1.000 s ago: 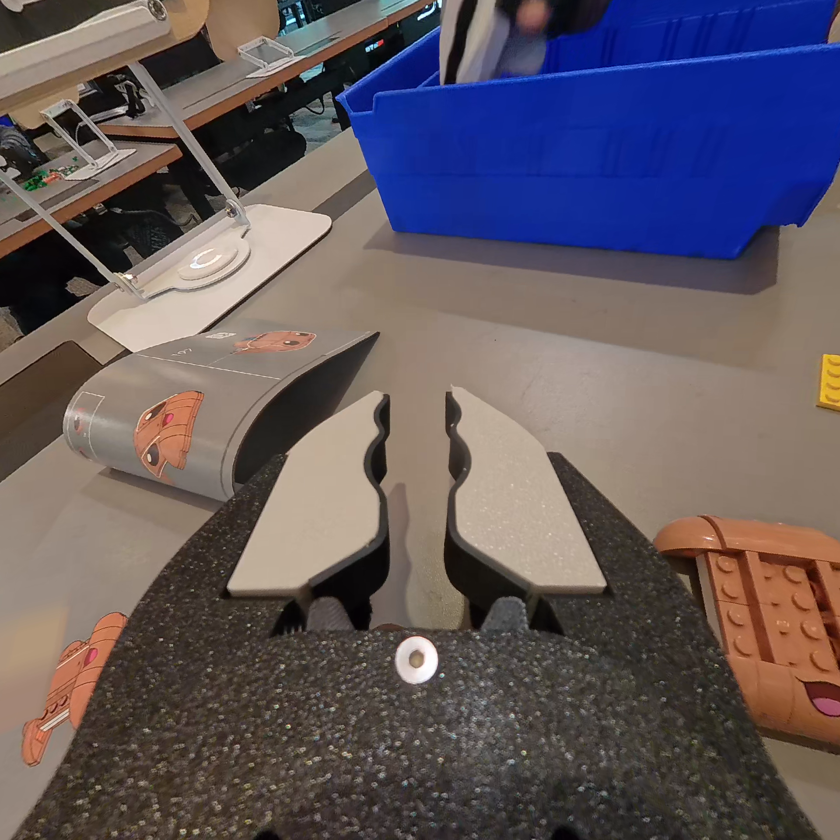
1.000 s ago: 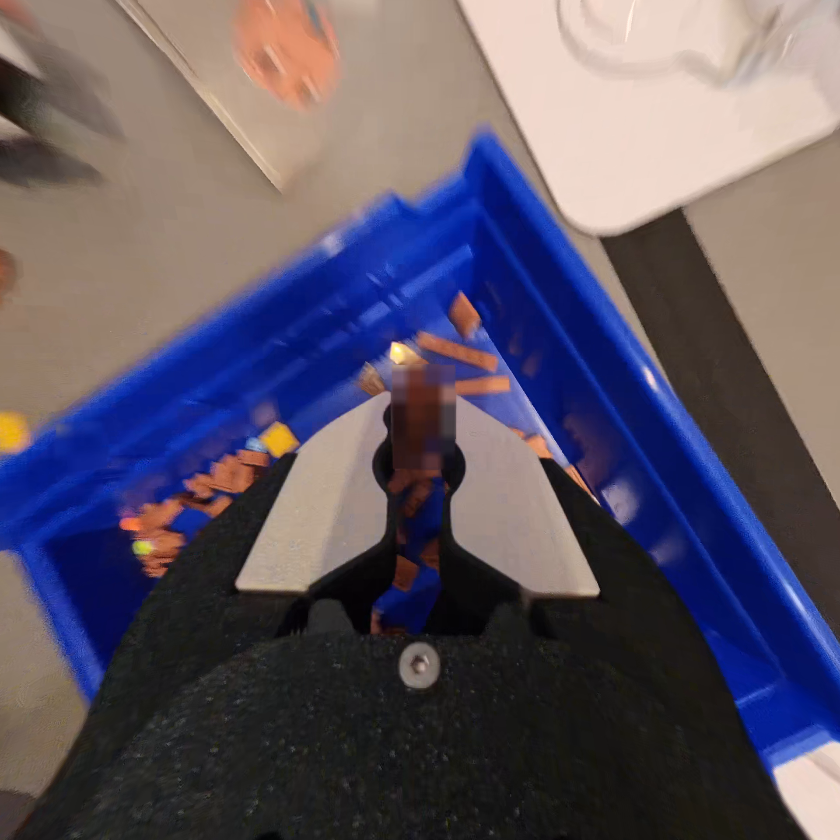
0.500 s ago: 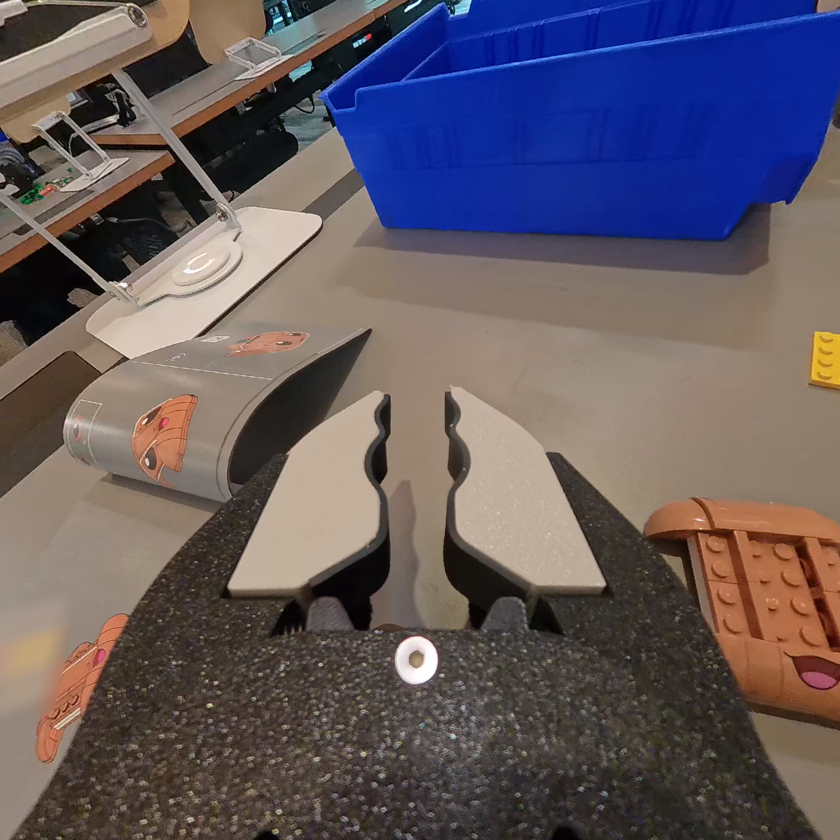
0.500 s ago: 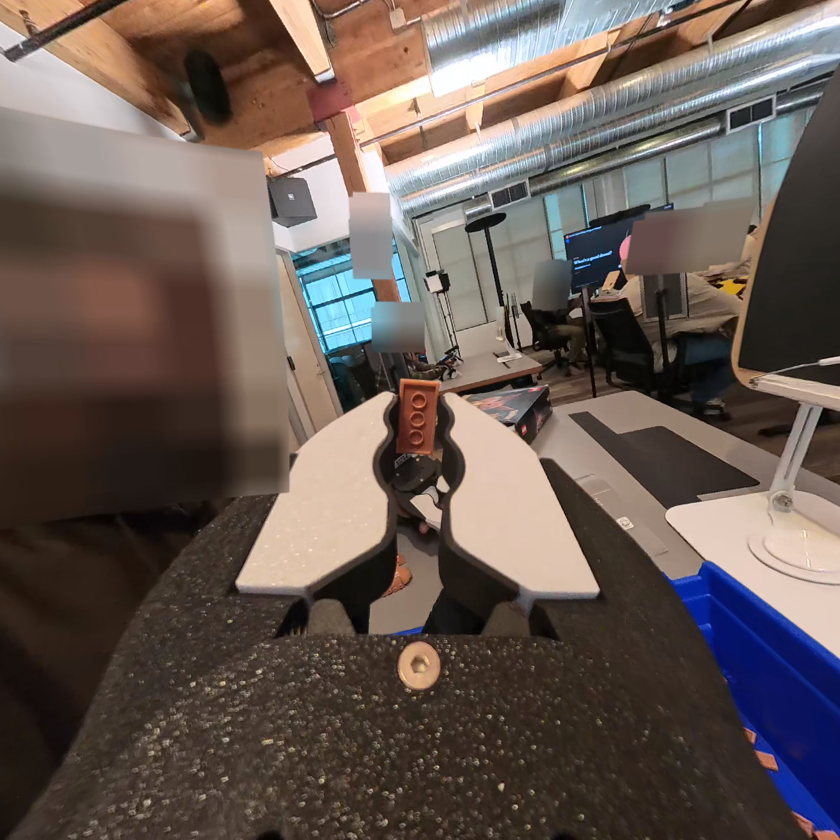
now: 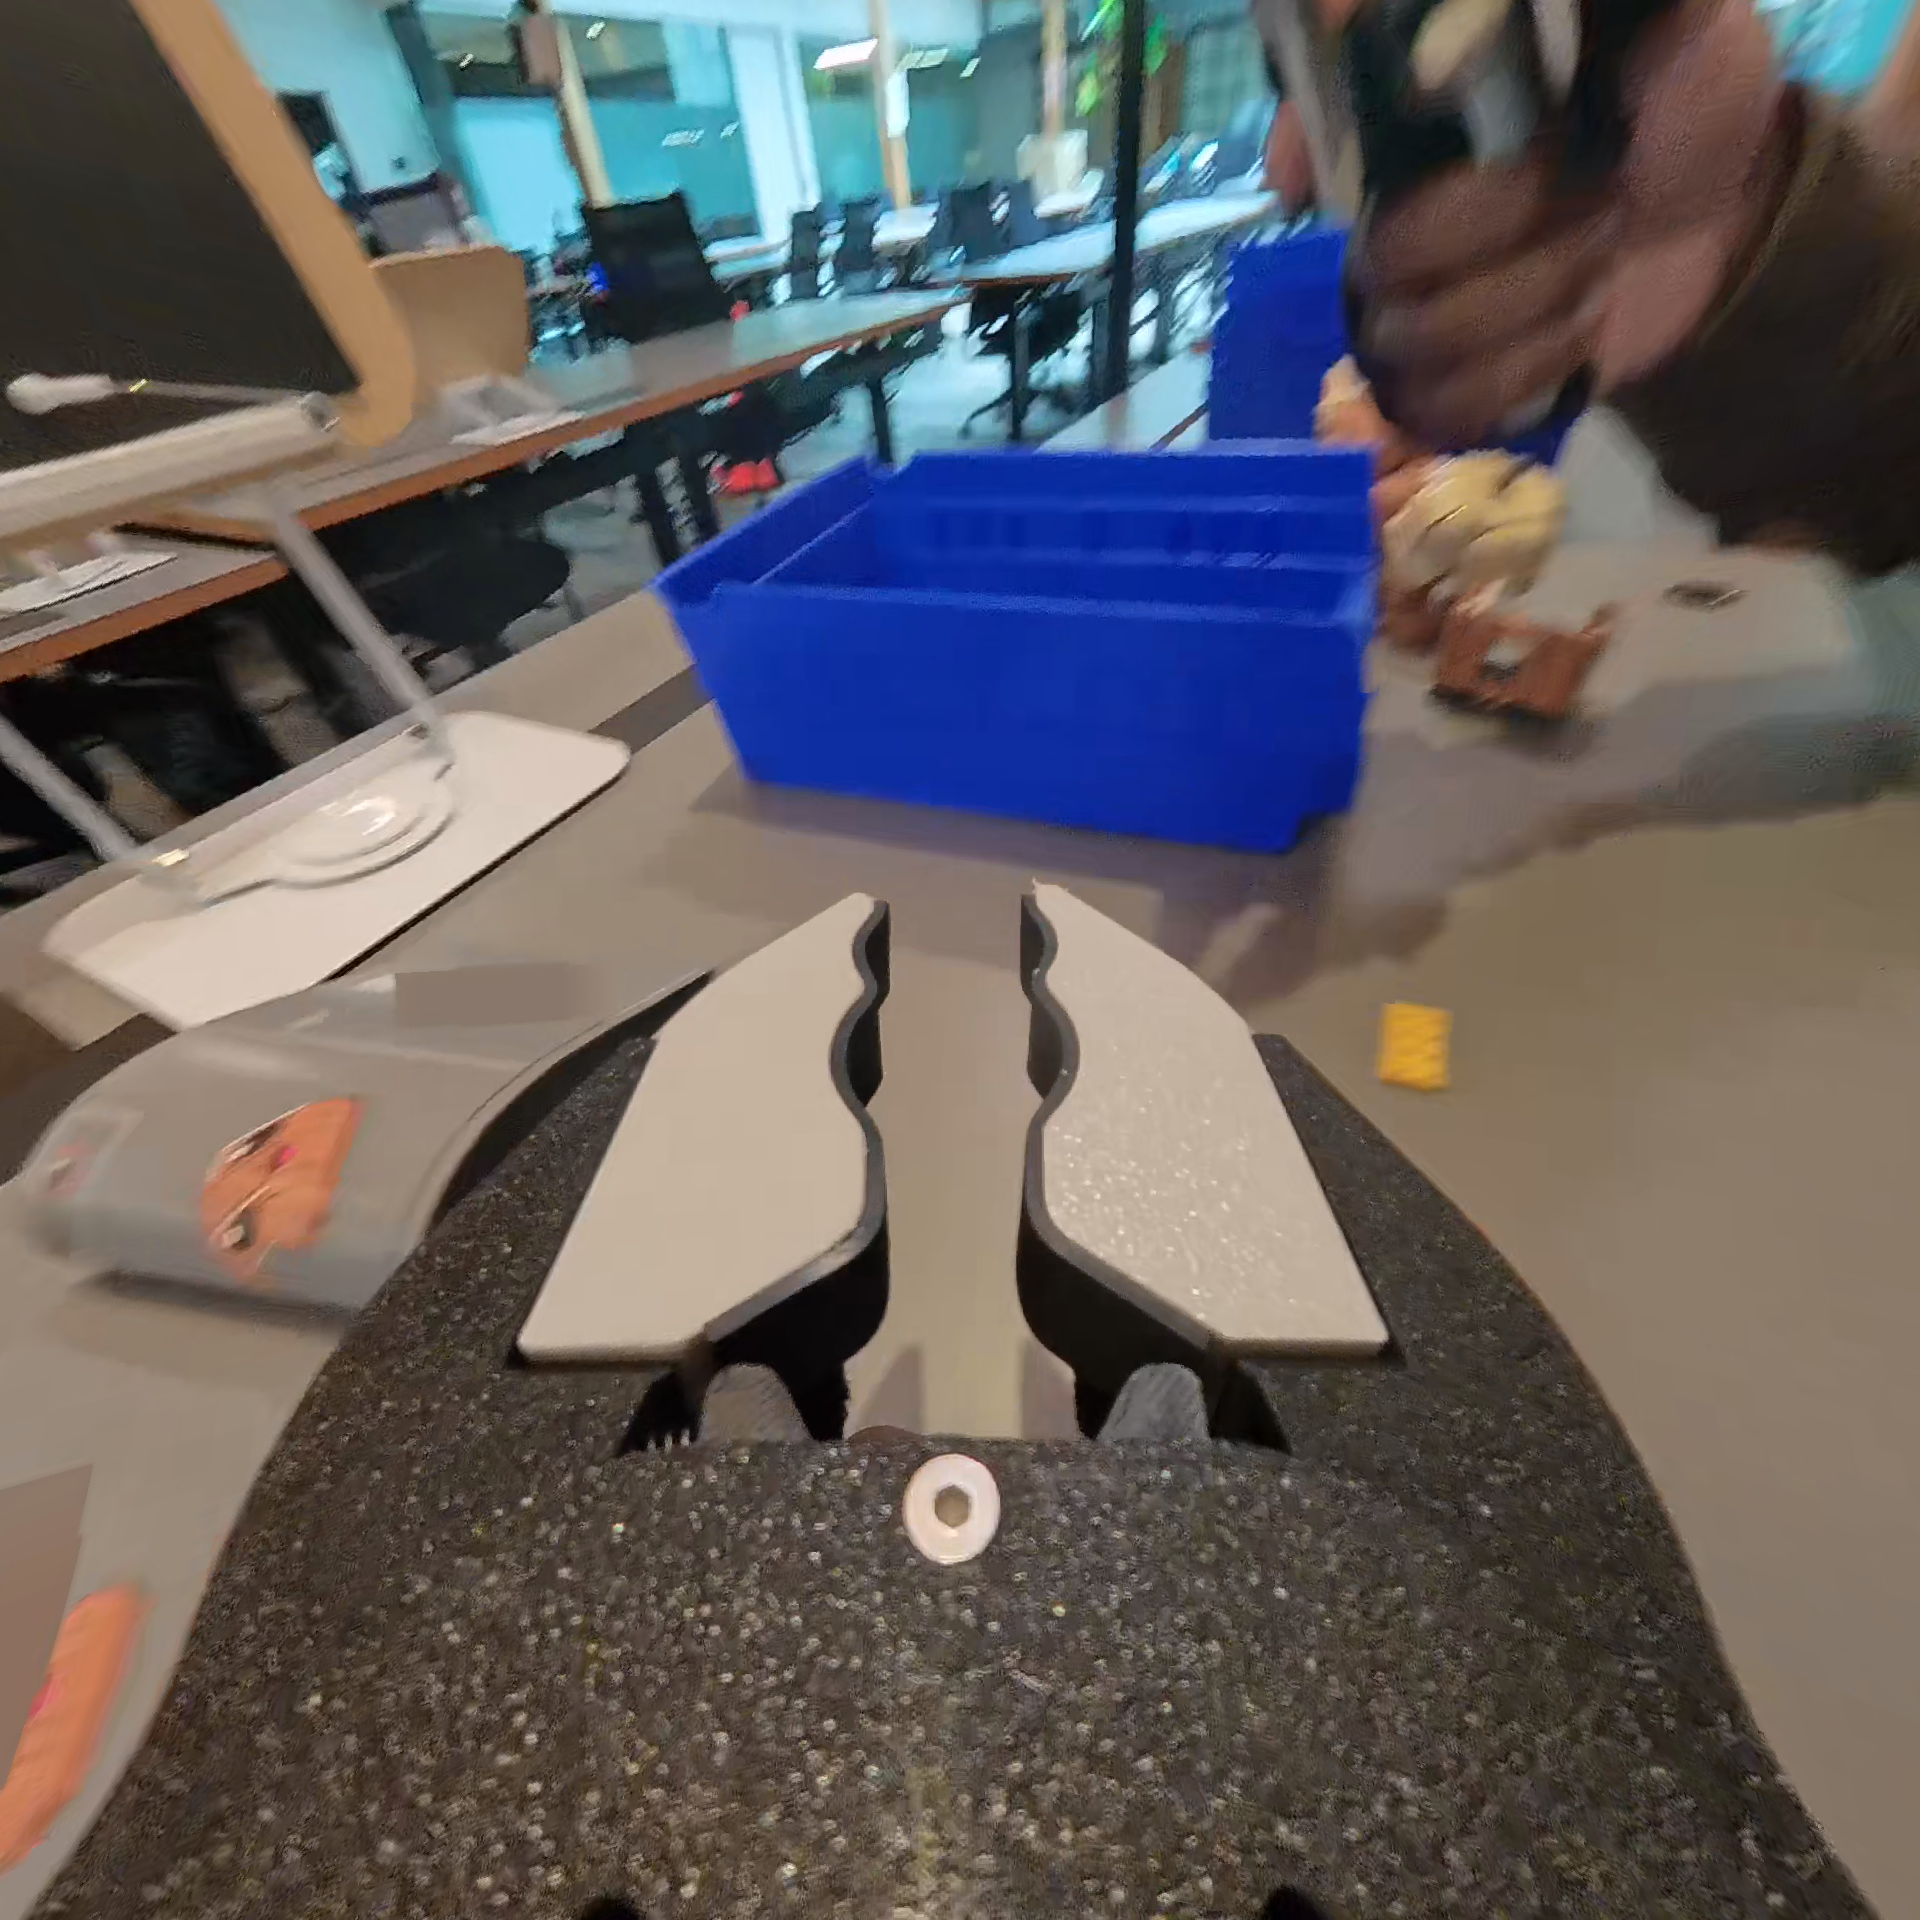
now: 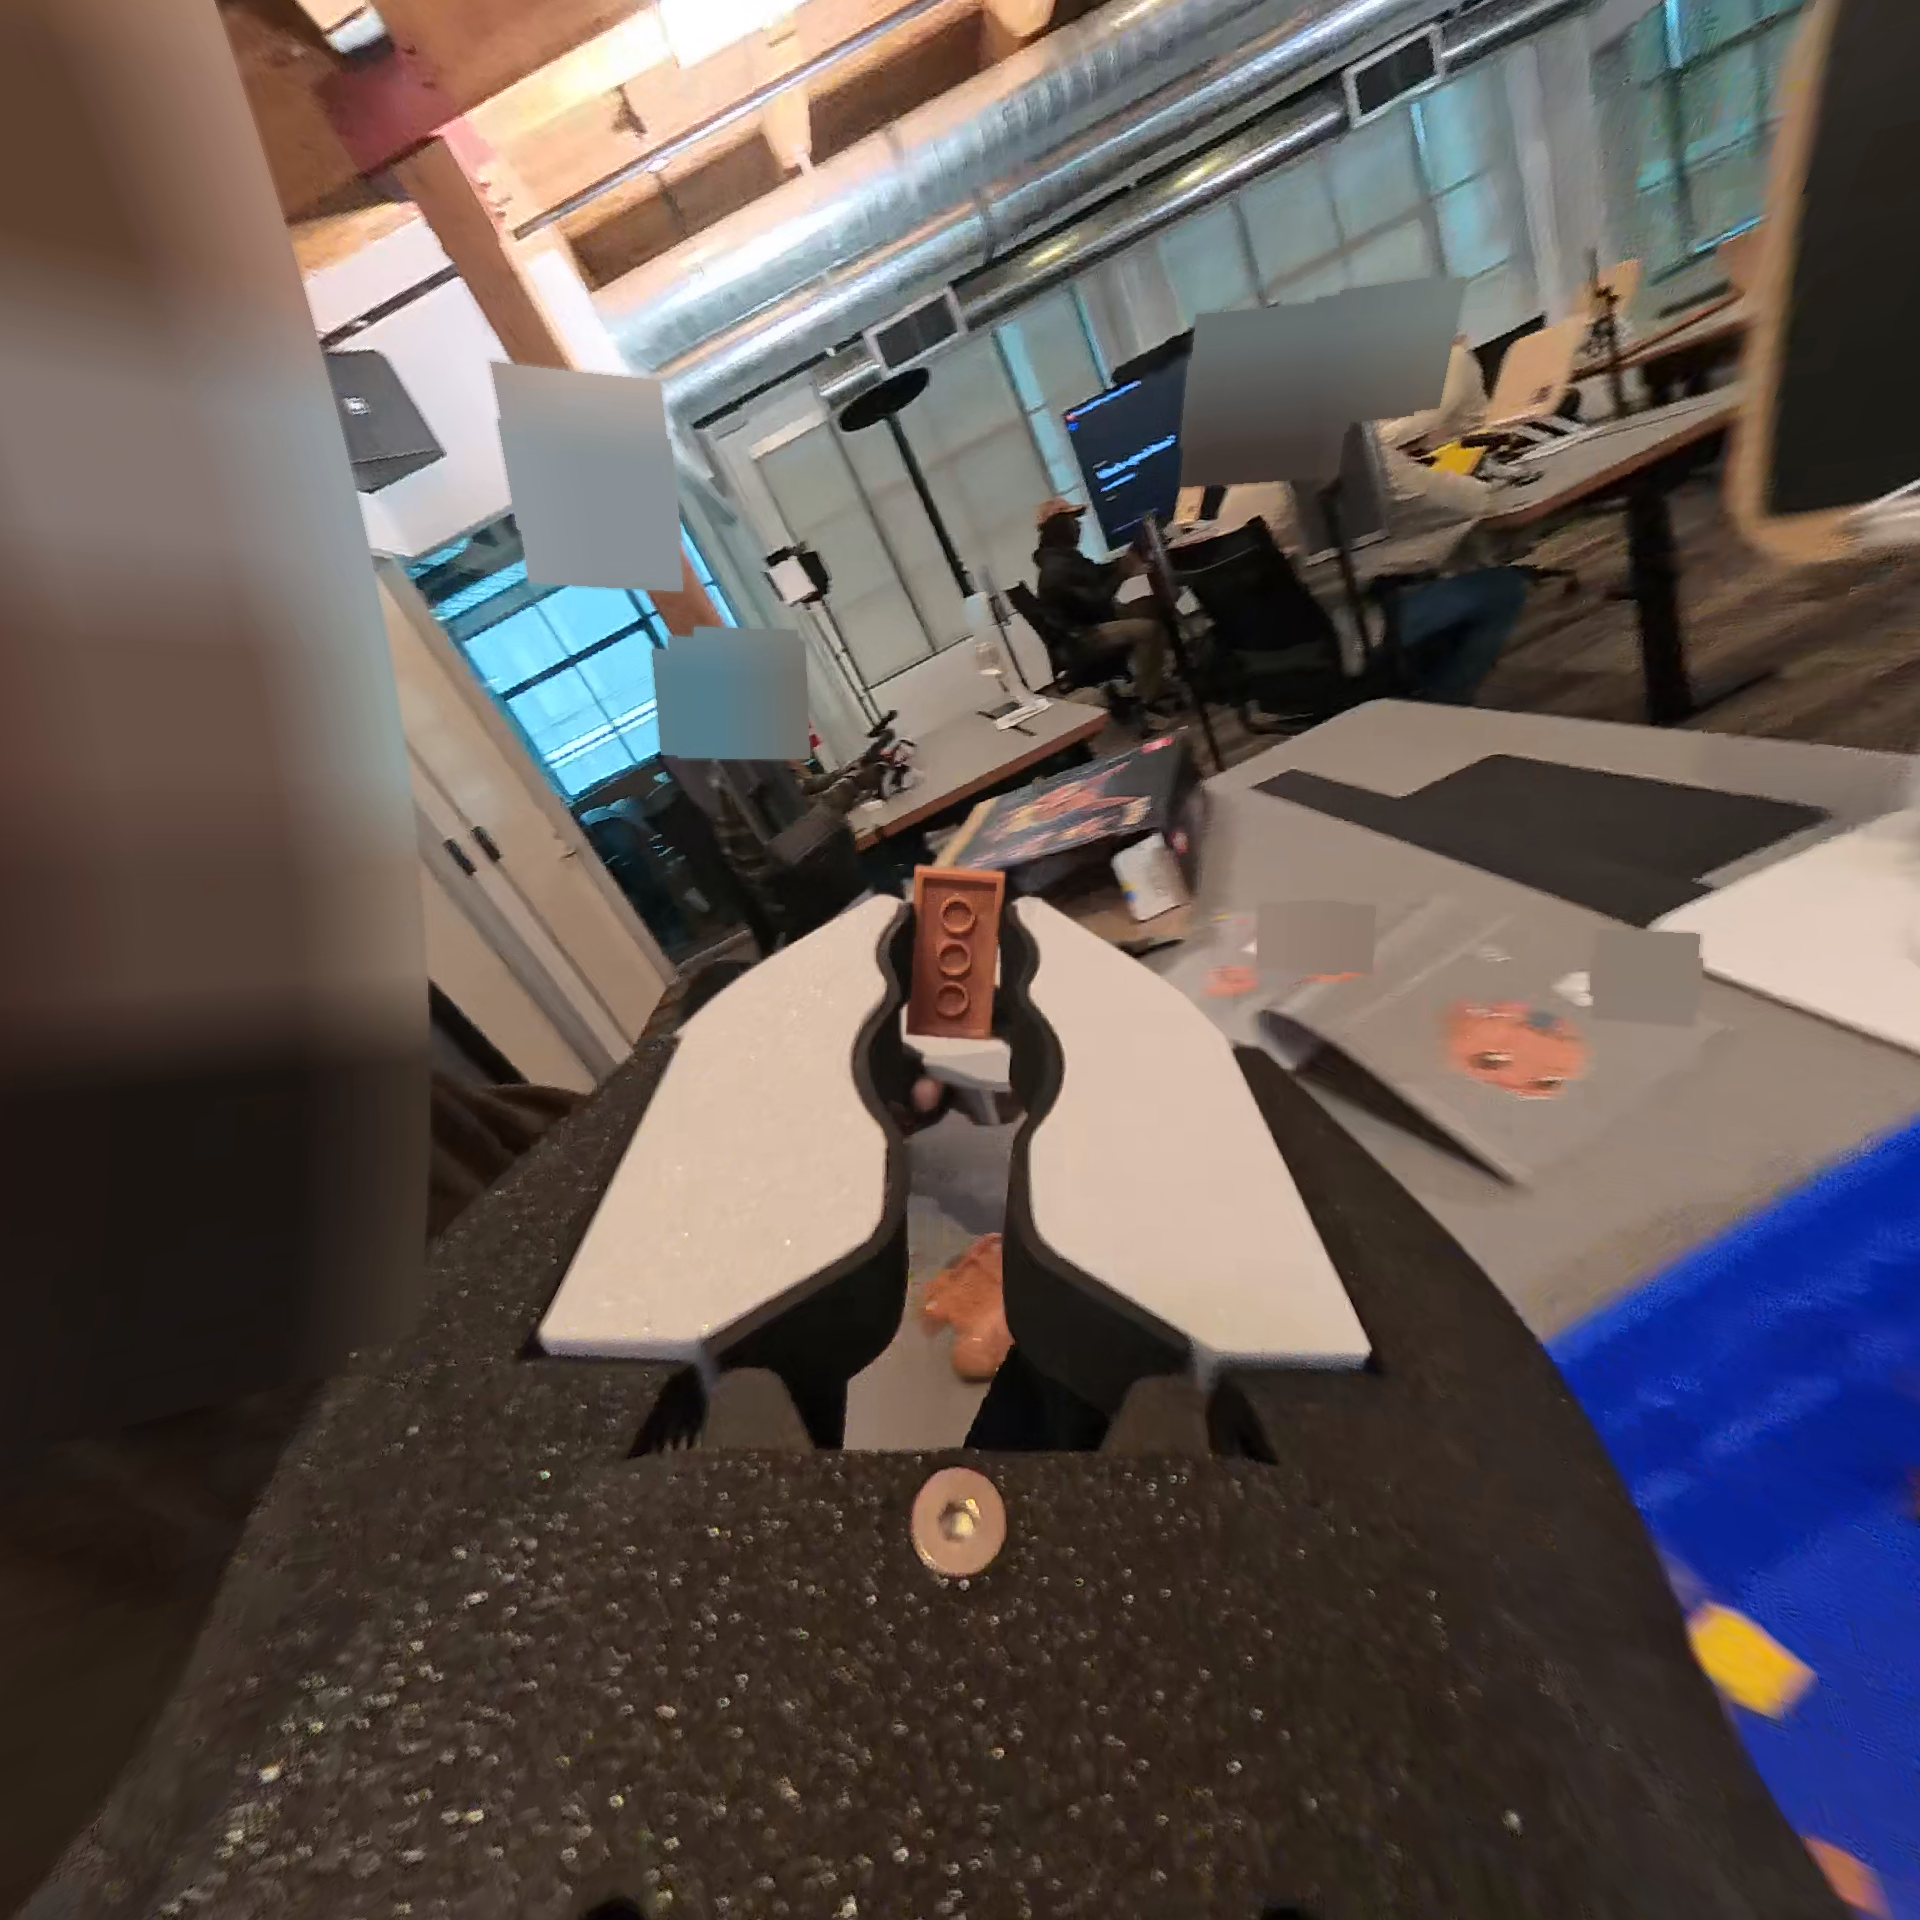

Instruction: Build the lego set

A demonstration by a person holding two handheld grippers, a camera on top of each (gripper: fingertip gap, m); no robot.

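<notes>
A brown plate is pinched upright in the raised right gripper; the left gripper is held spread, empty, low over the table.

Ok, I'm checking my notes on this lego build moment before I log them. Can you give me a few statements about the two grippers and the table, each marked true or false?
1. The right gripper is shut on a brown plate with three studs. True.
2. The left gripper holds a yellow piece. False: it is open and empty; the yellow piece lies on the grey table to its right.
3. The blue bin stands on the table ahead of the left gripper. True.
4. The brown plate lies flat on the table. False: it is held up in the air, upright between the fingertips.
5. An open booklet lies on the table. True.
</notes>
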